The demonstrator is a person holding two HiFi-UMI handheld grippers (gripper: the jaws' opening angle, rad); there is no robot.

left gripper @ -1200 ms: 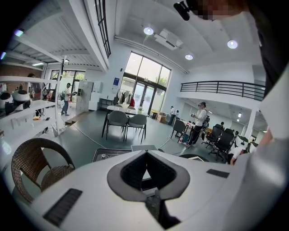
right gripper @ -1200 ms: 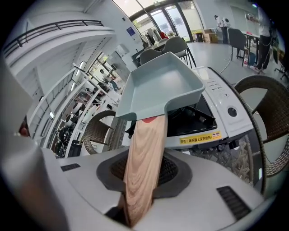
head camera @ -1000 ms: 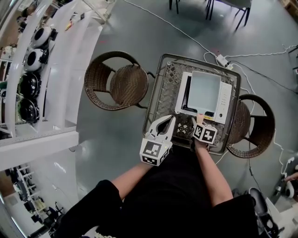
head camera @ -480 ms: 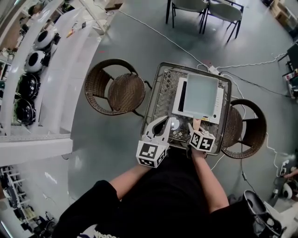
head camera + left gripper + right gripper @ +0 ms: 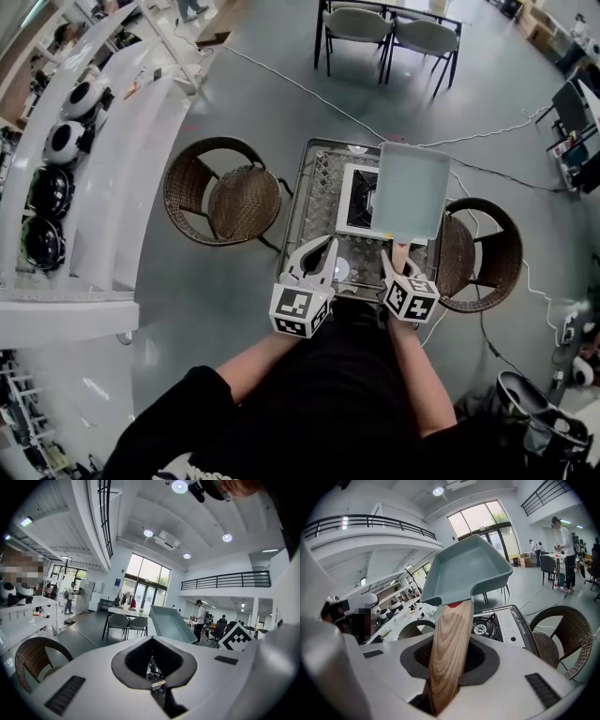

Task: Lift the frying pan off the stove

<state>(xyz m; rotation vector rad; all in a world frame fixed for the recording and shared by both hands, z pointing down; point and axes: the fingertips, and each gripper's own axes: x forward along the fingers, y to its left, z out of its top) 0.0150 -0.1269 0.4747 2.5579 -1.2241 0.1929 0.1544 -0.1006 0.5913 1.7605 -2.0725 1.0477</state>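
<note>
A square pale-green frying pan (image 5: 412,190) with a wooden handle (image 5: 400,251) hangs in the air above the white gas stove (image 5: 356,202), clear of its black burner. My right gripper (image 5: 398,262) is shut on the handle. In the right gripper view the handle (image 5: 450,648) runs up between the jaws to the tilted pan (image 5: 468,571), with the stove (image 5: 506,620) below it. My left gripper (image 5: 328,244) hovers over the table's near edge, left of the handle, its tips together and nothing in them. The left gripper view shows the pan (image 5: 171,623) beyond the left gripper (image 5: 152,639).
The stove stands on a wire-mesh table (image 5: 314,202). Wicker chairs flank the table on the left (image 5: 225,192) and on the right (image 5: 478,253). White shelving (image 5: 103,159) runs along the far left. Cables (image 5: 309,89) cross the floor, and grey chairs (image 5: 394,33) stand beyond.
The pan has risen off the burner and moved forward, with the right gripper still on its handle. The left gripper has stayed beside it. The head view has tilted farther forward.
</note>
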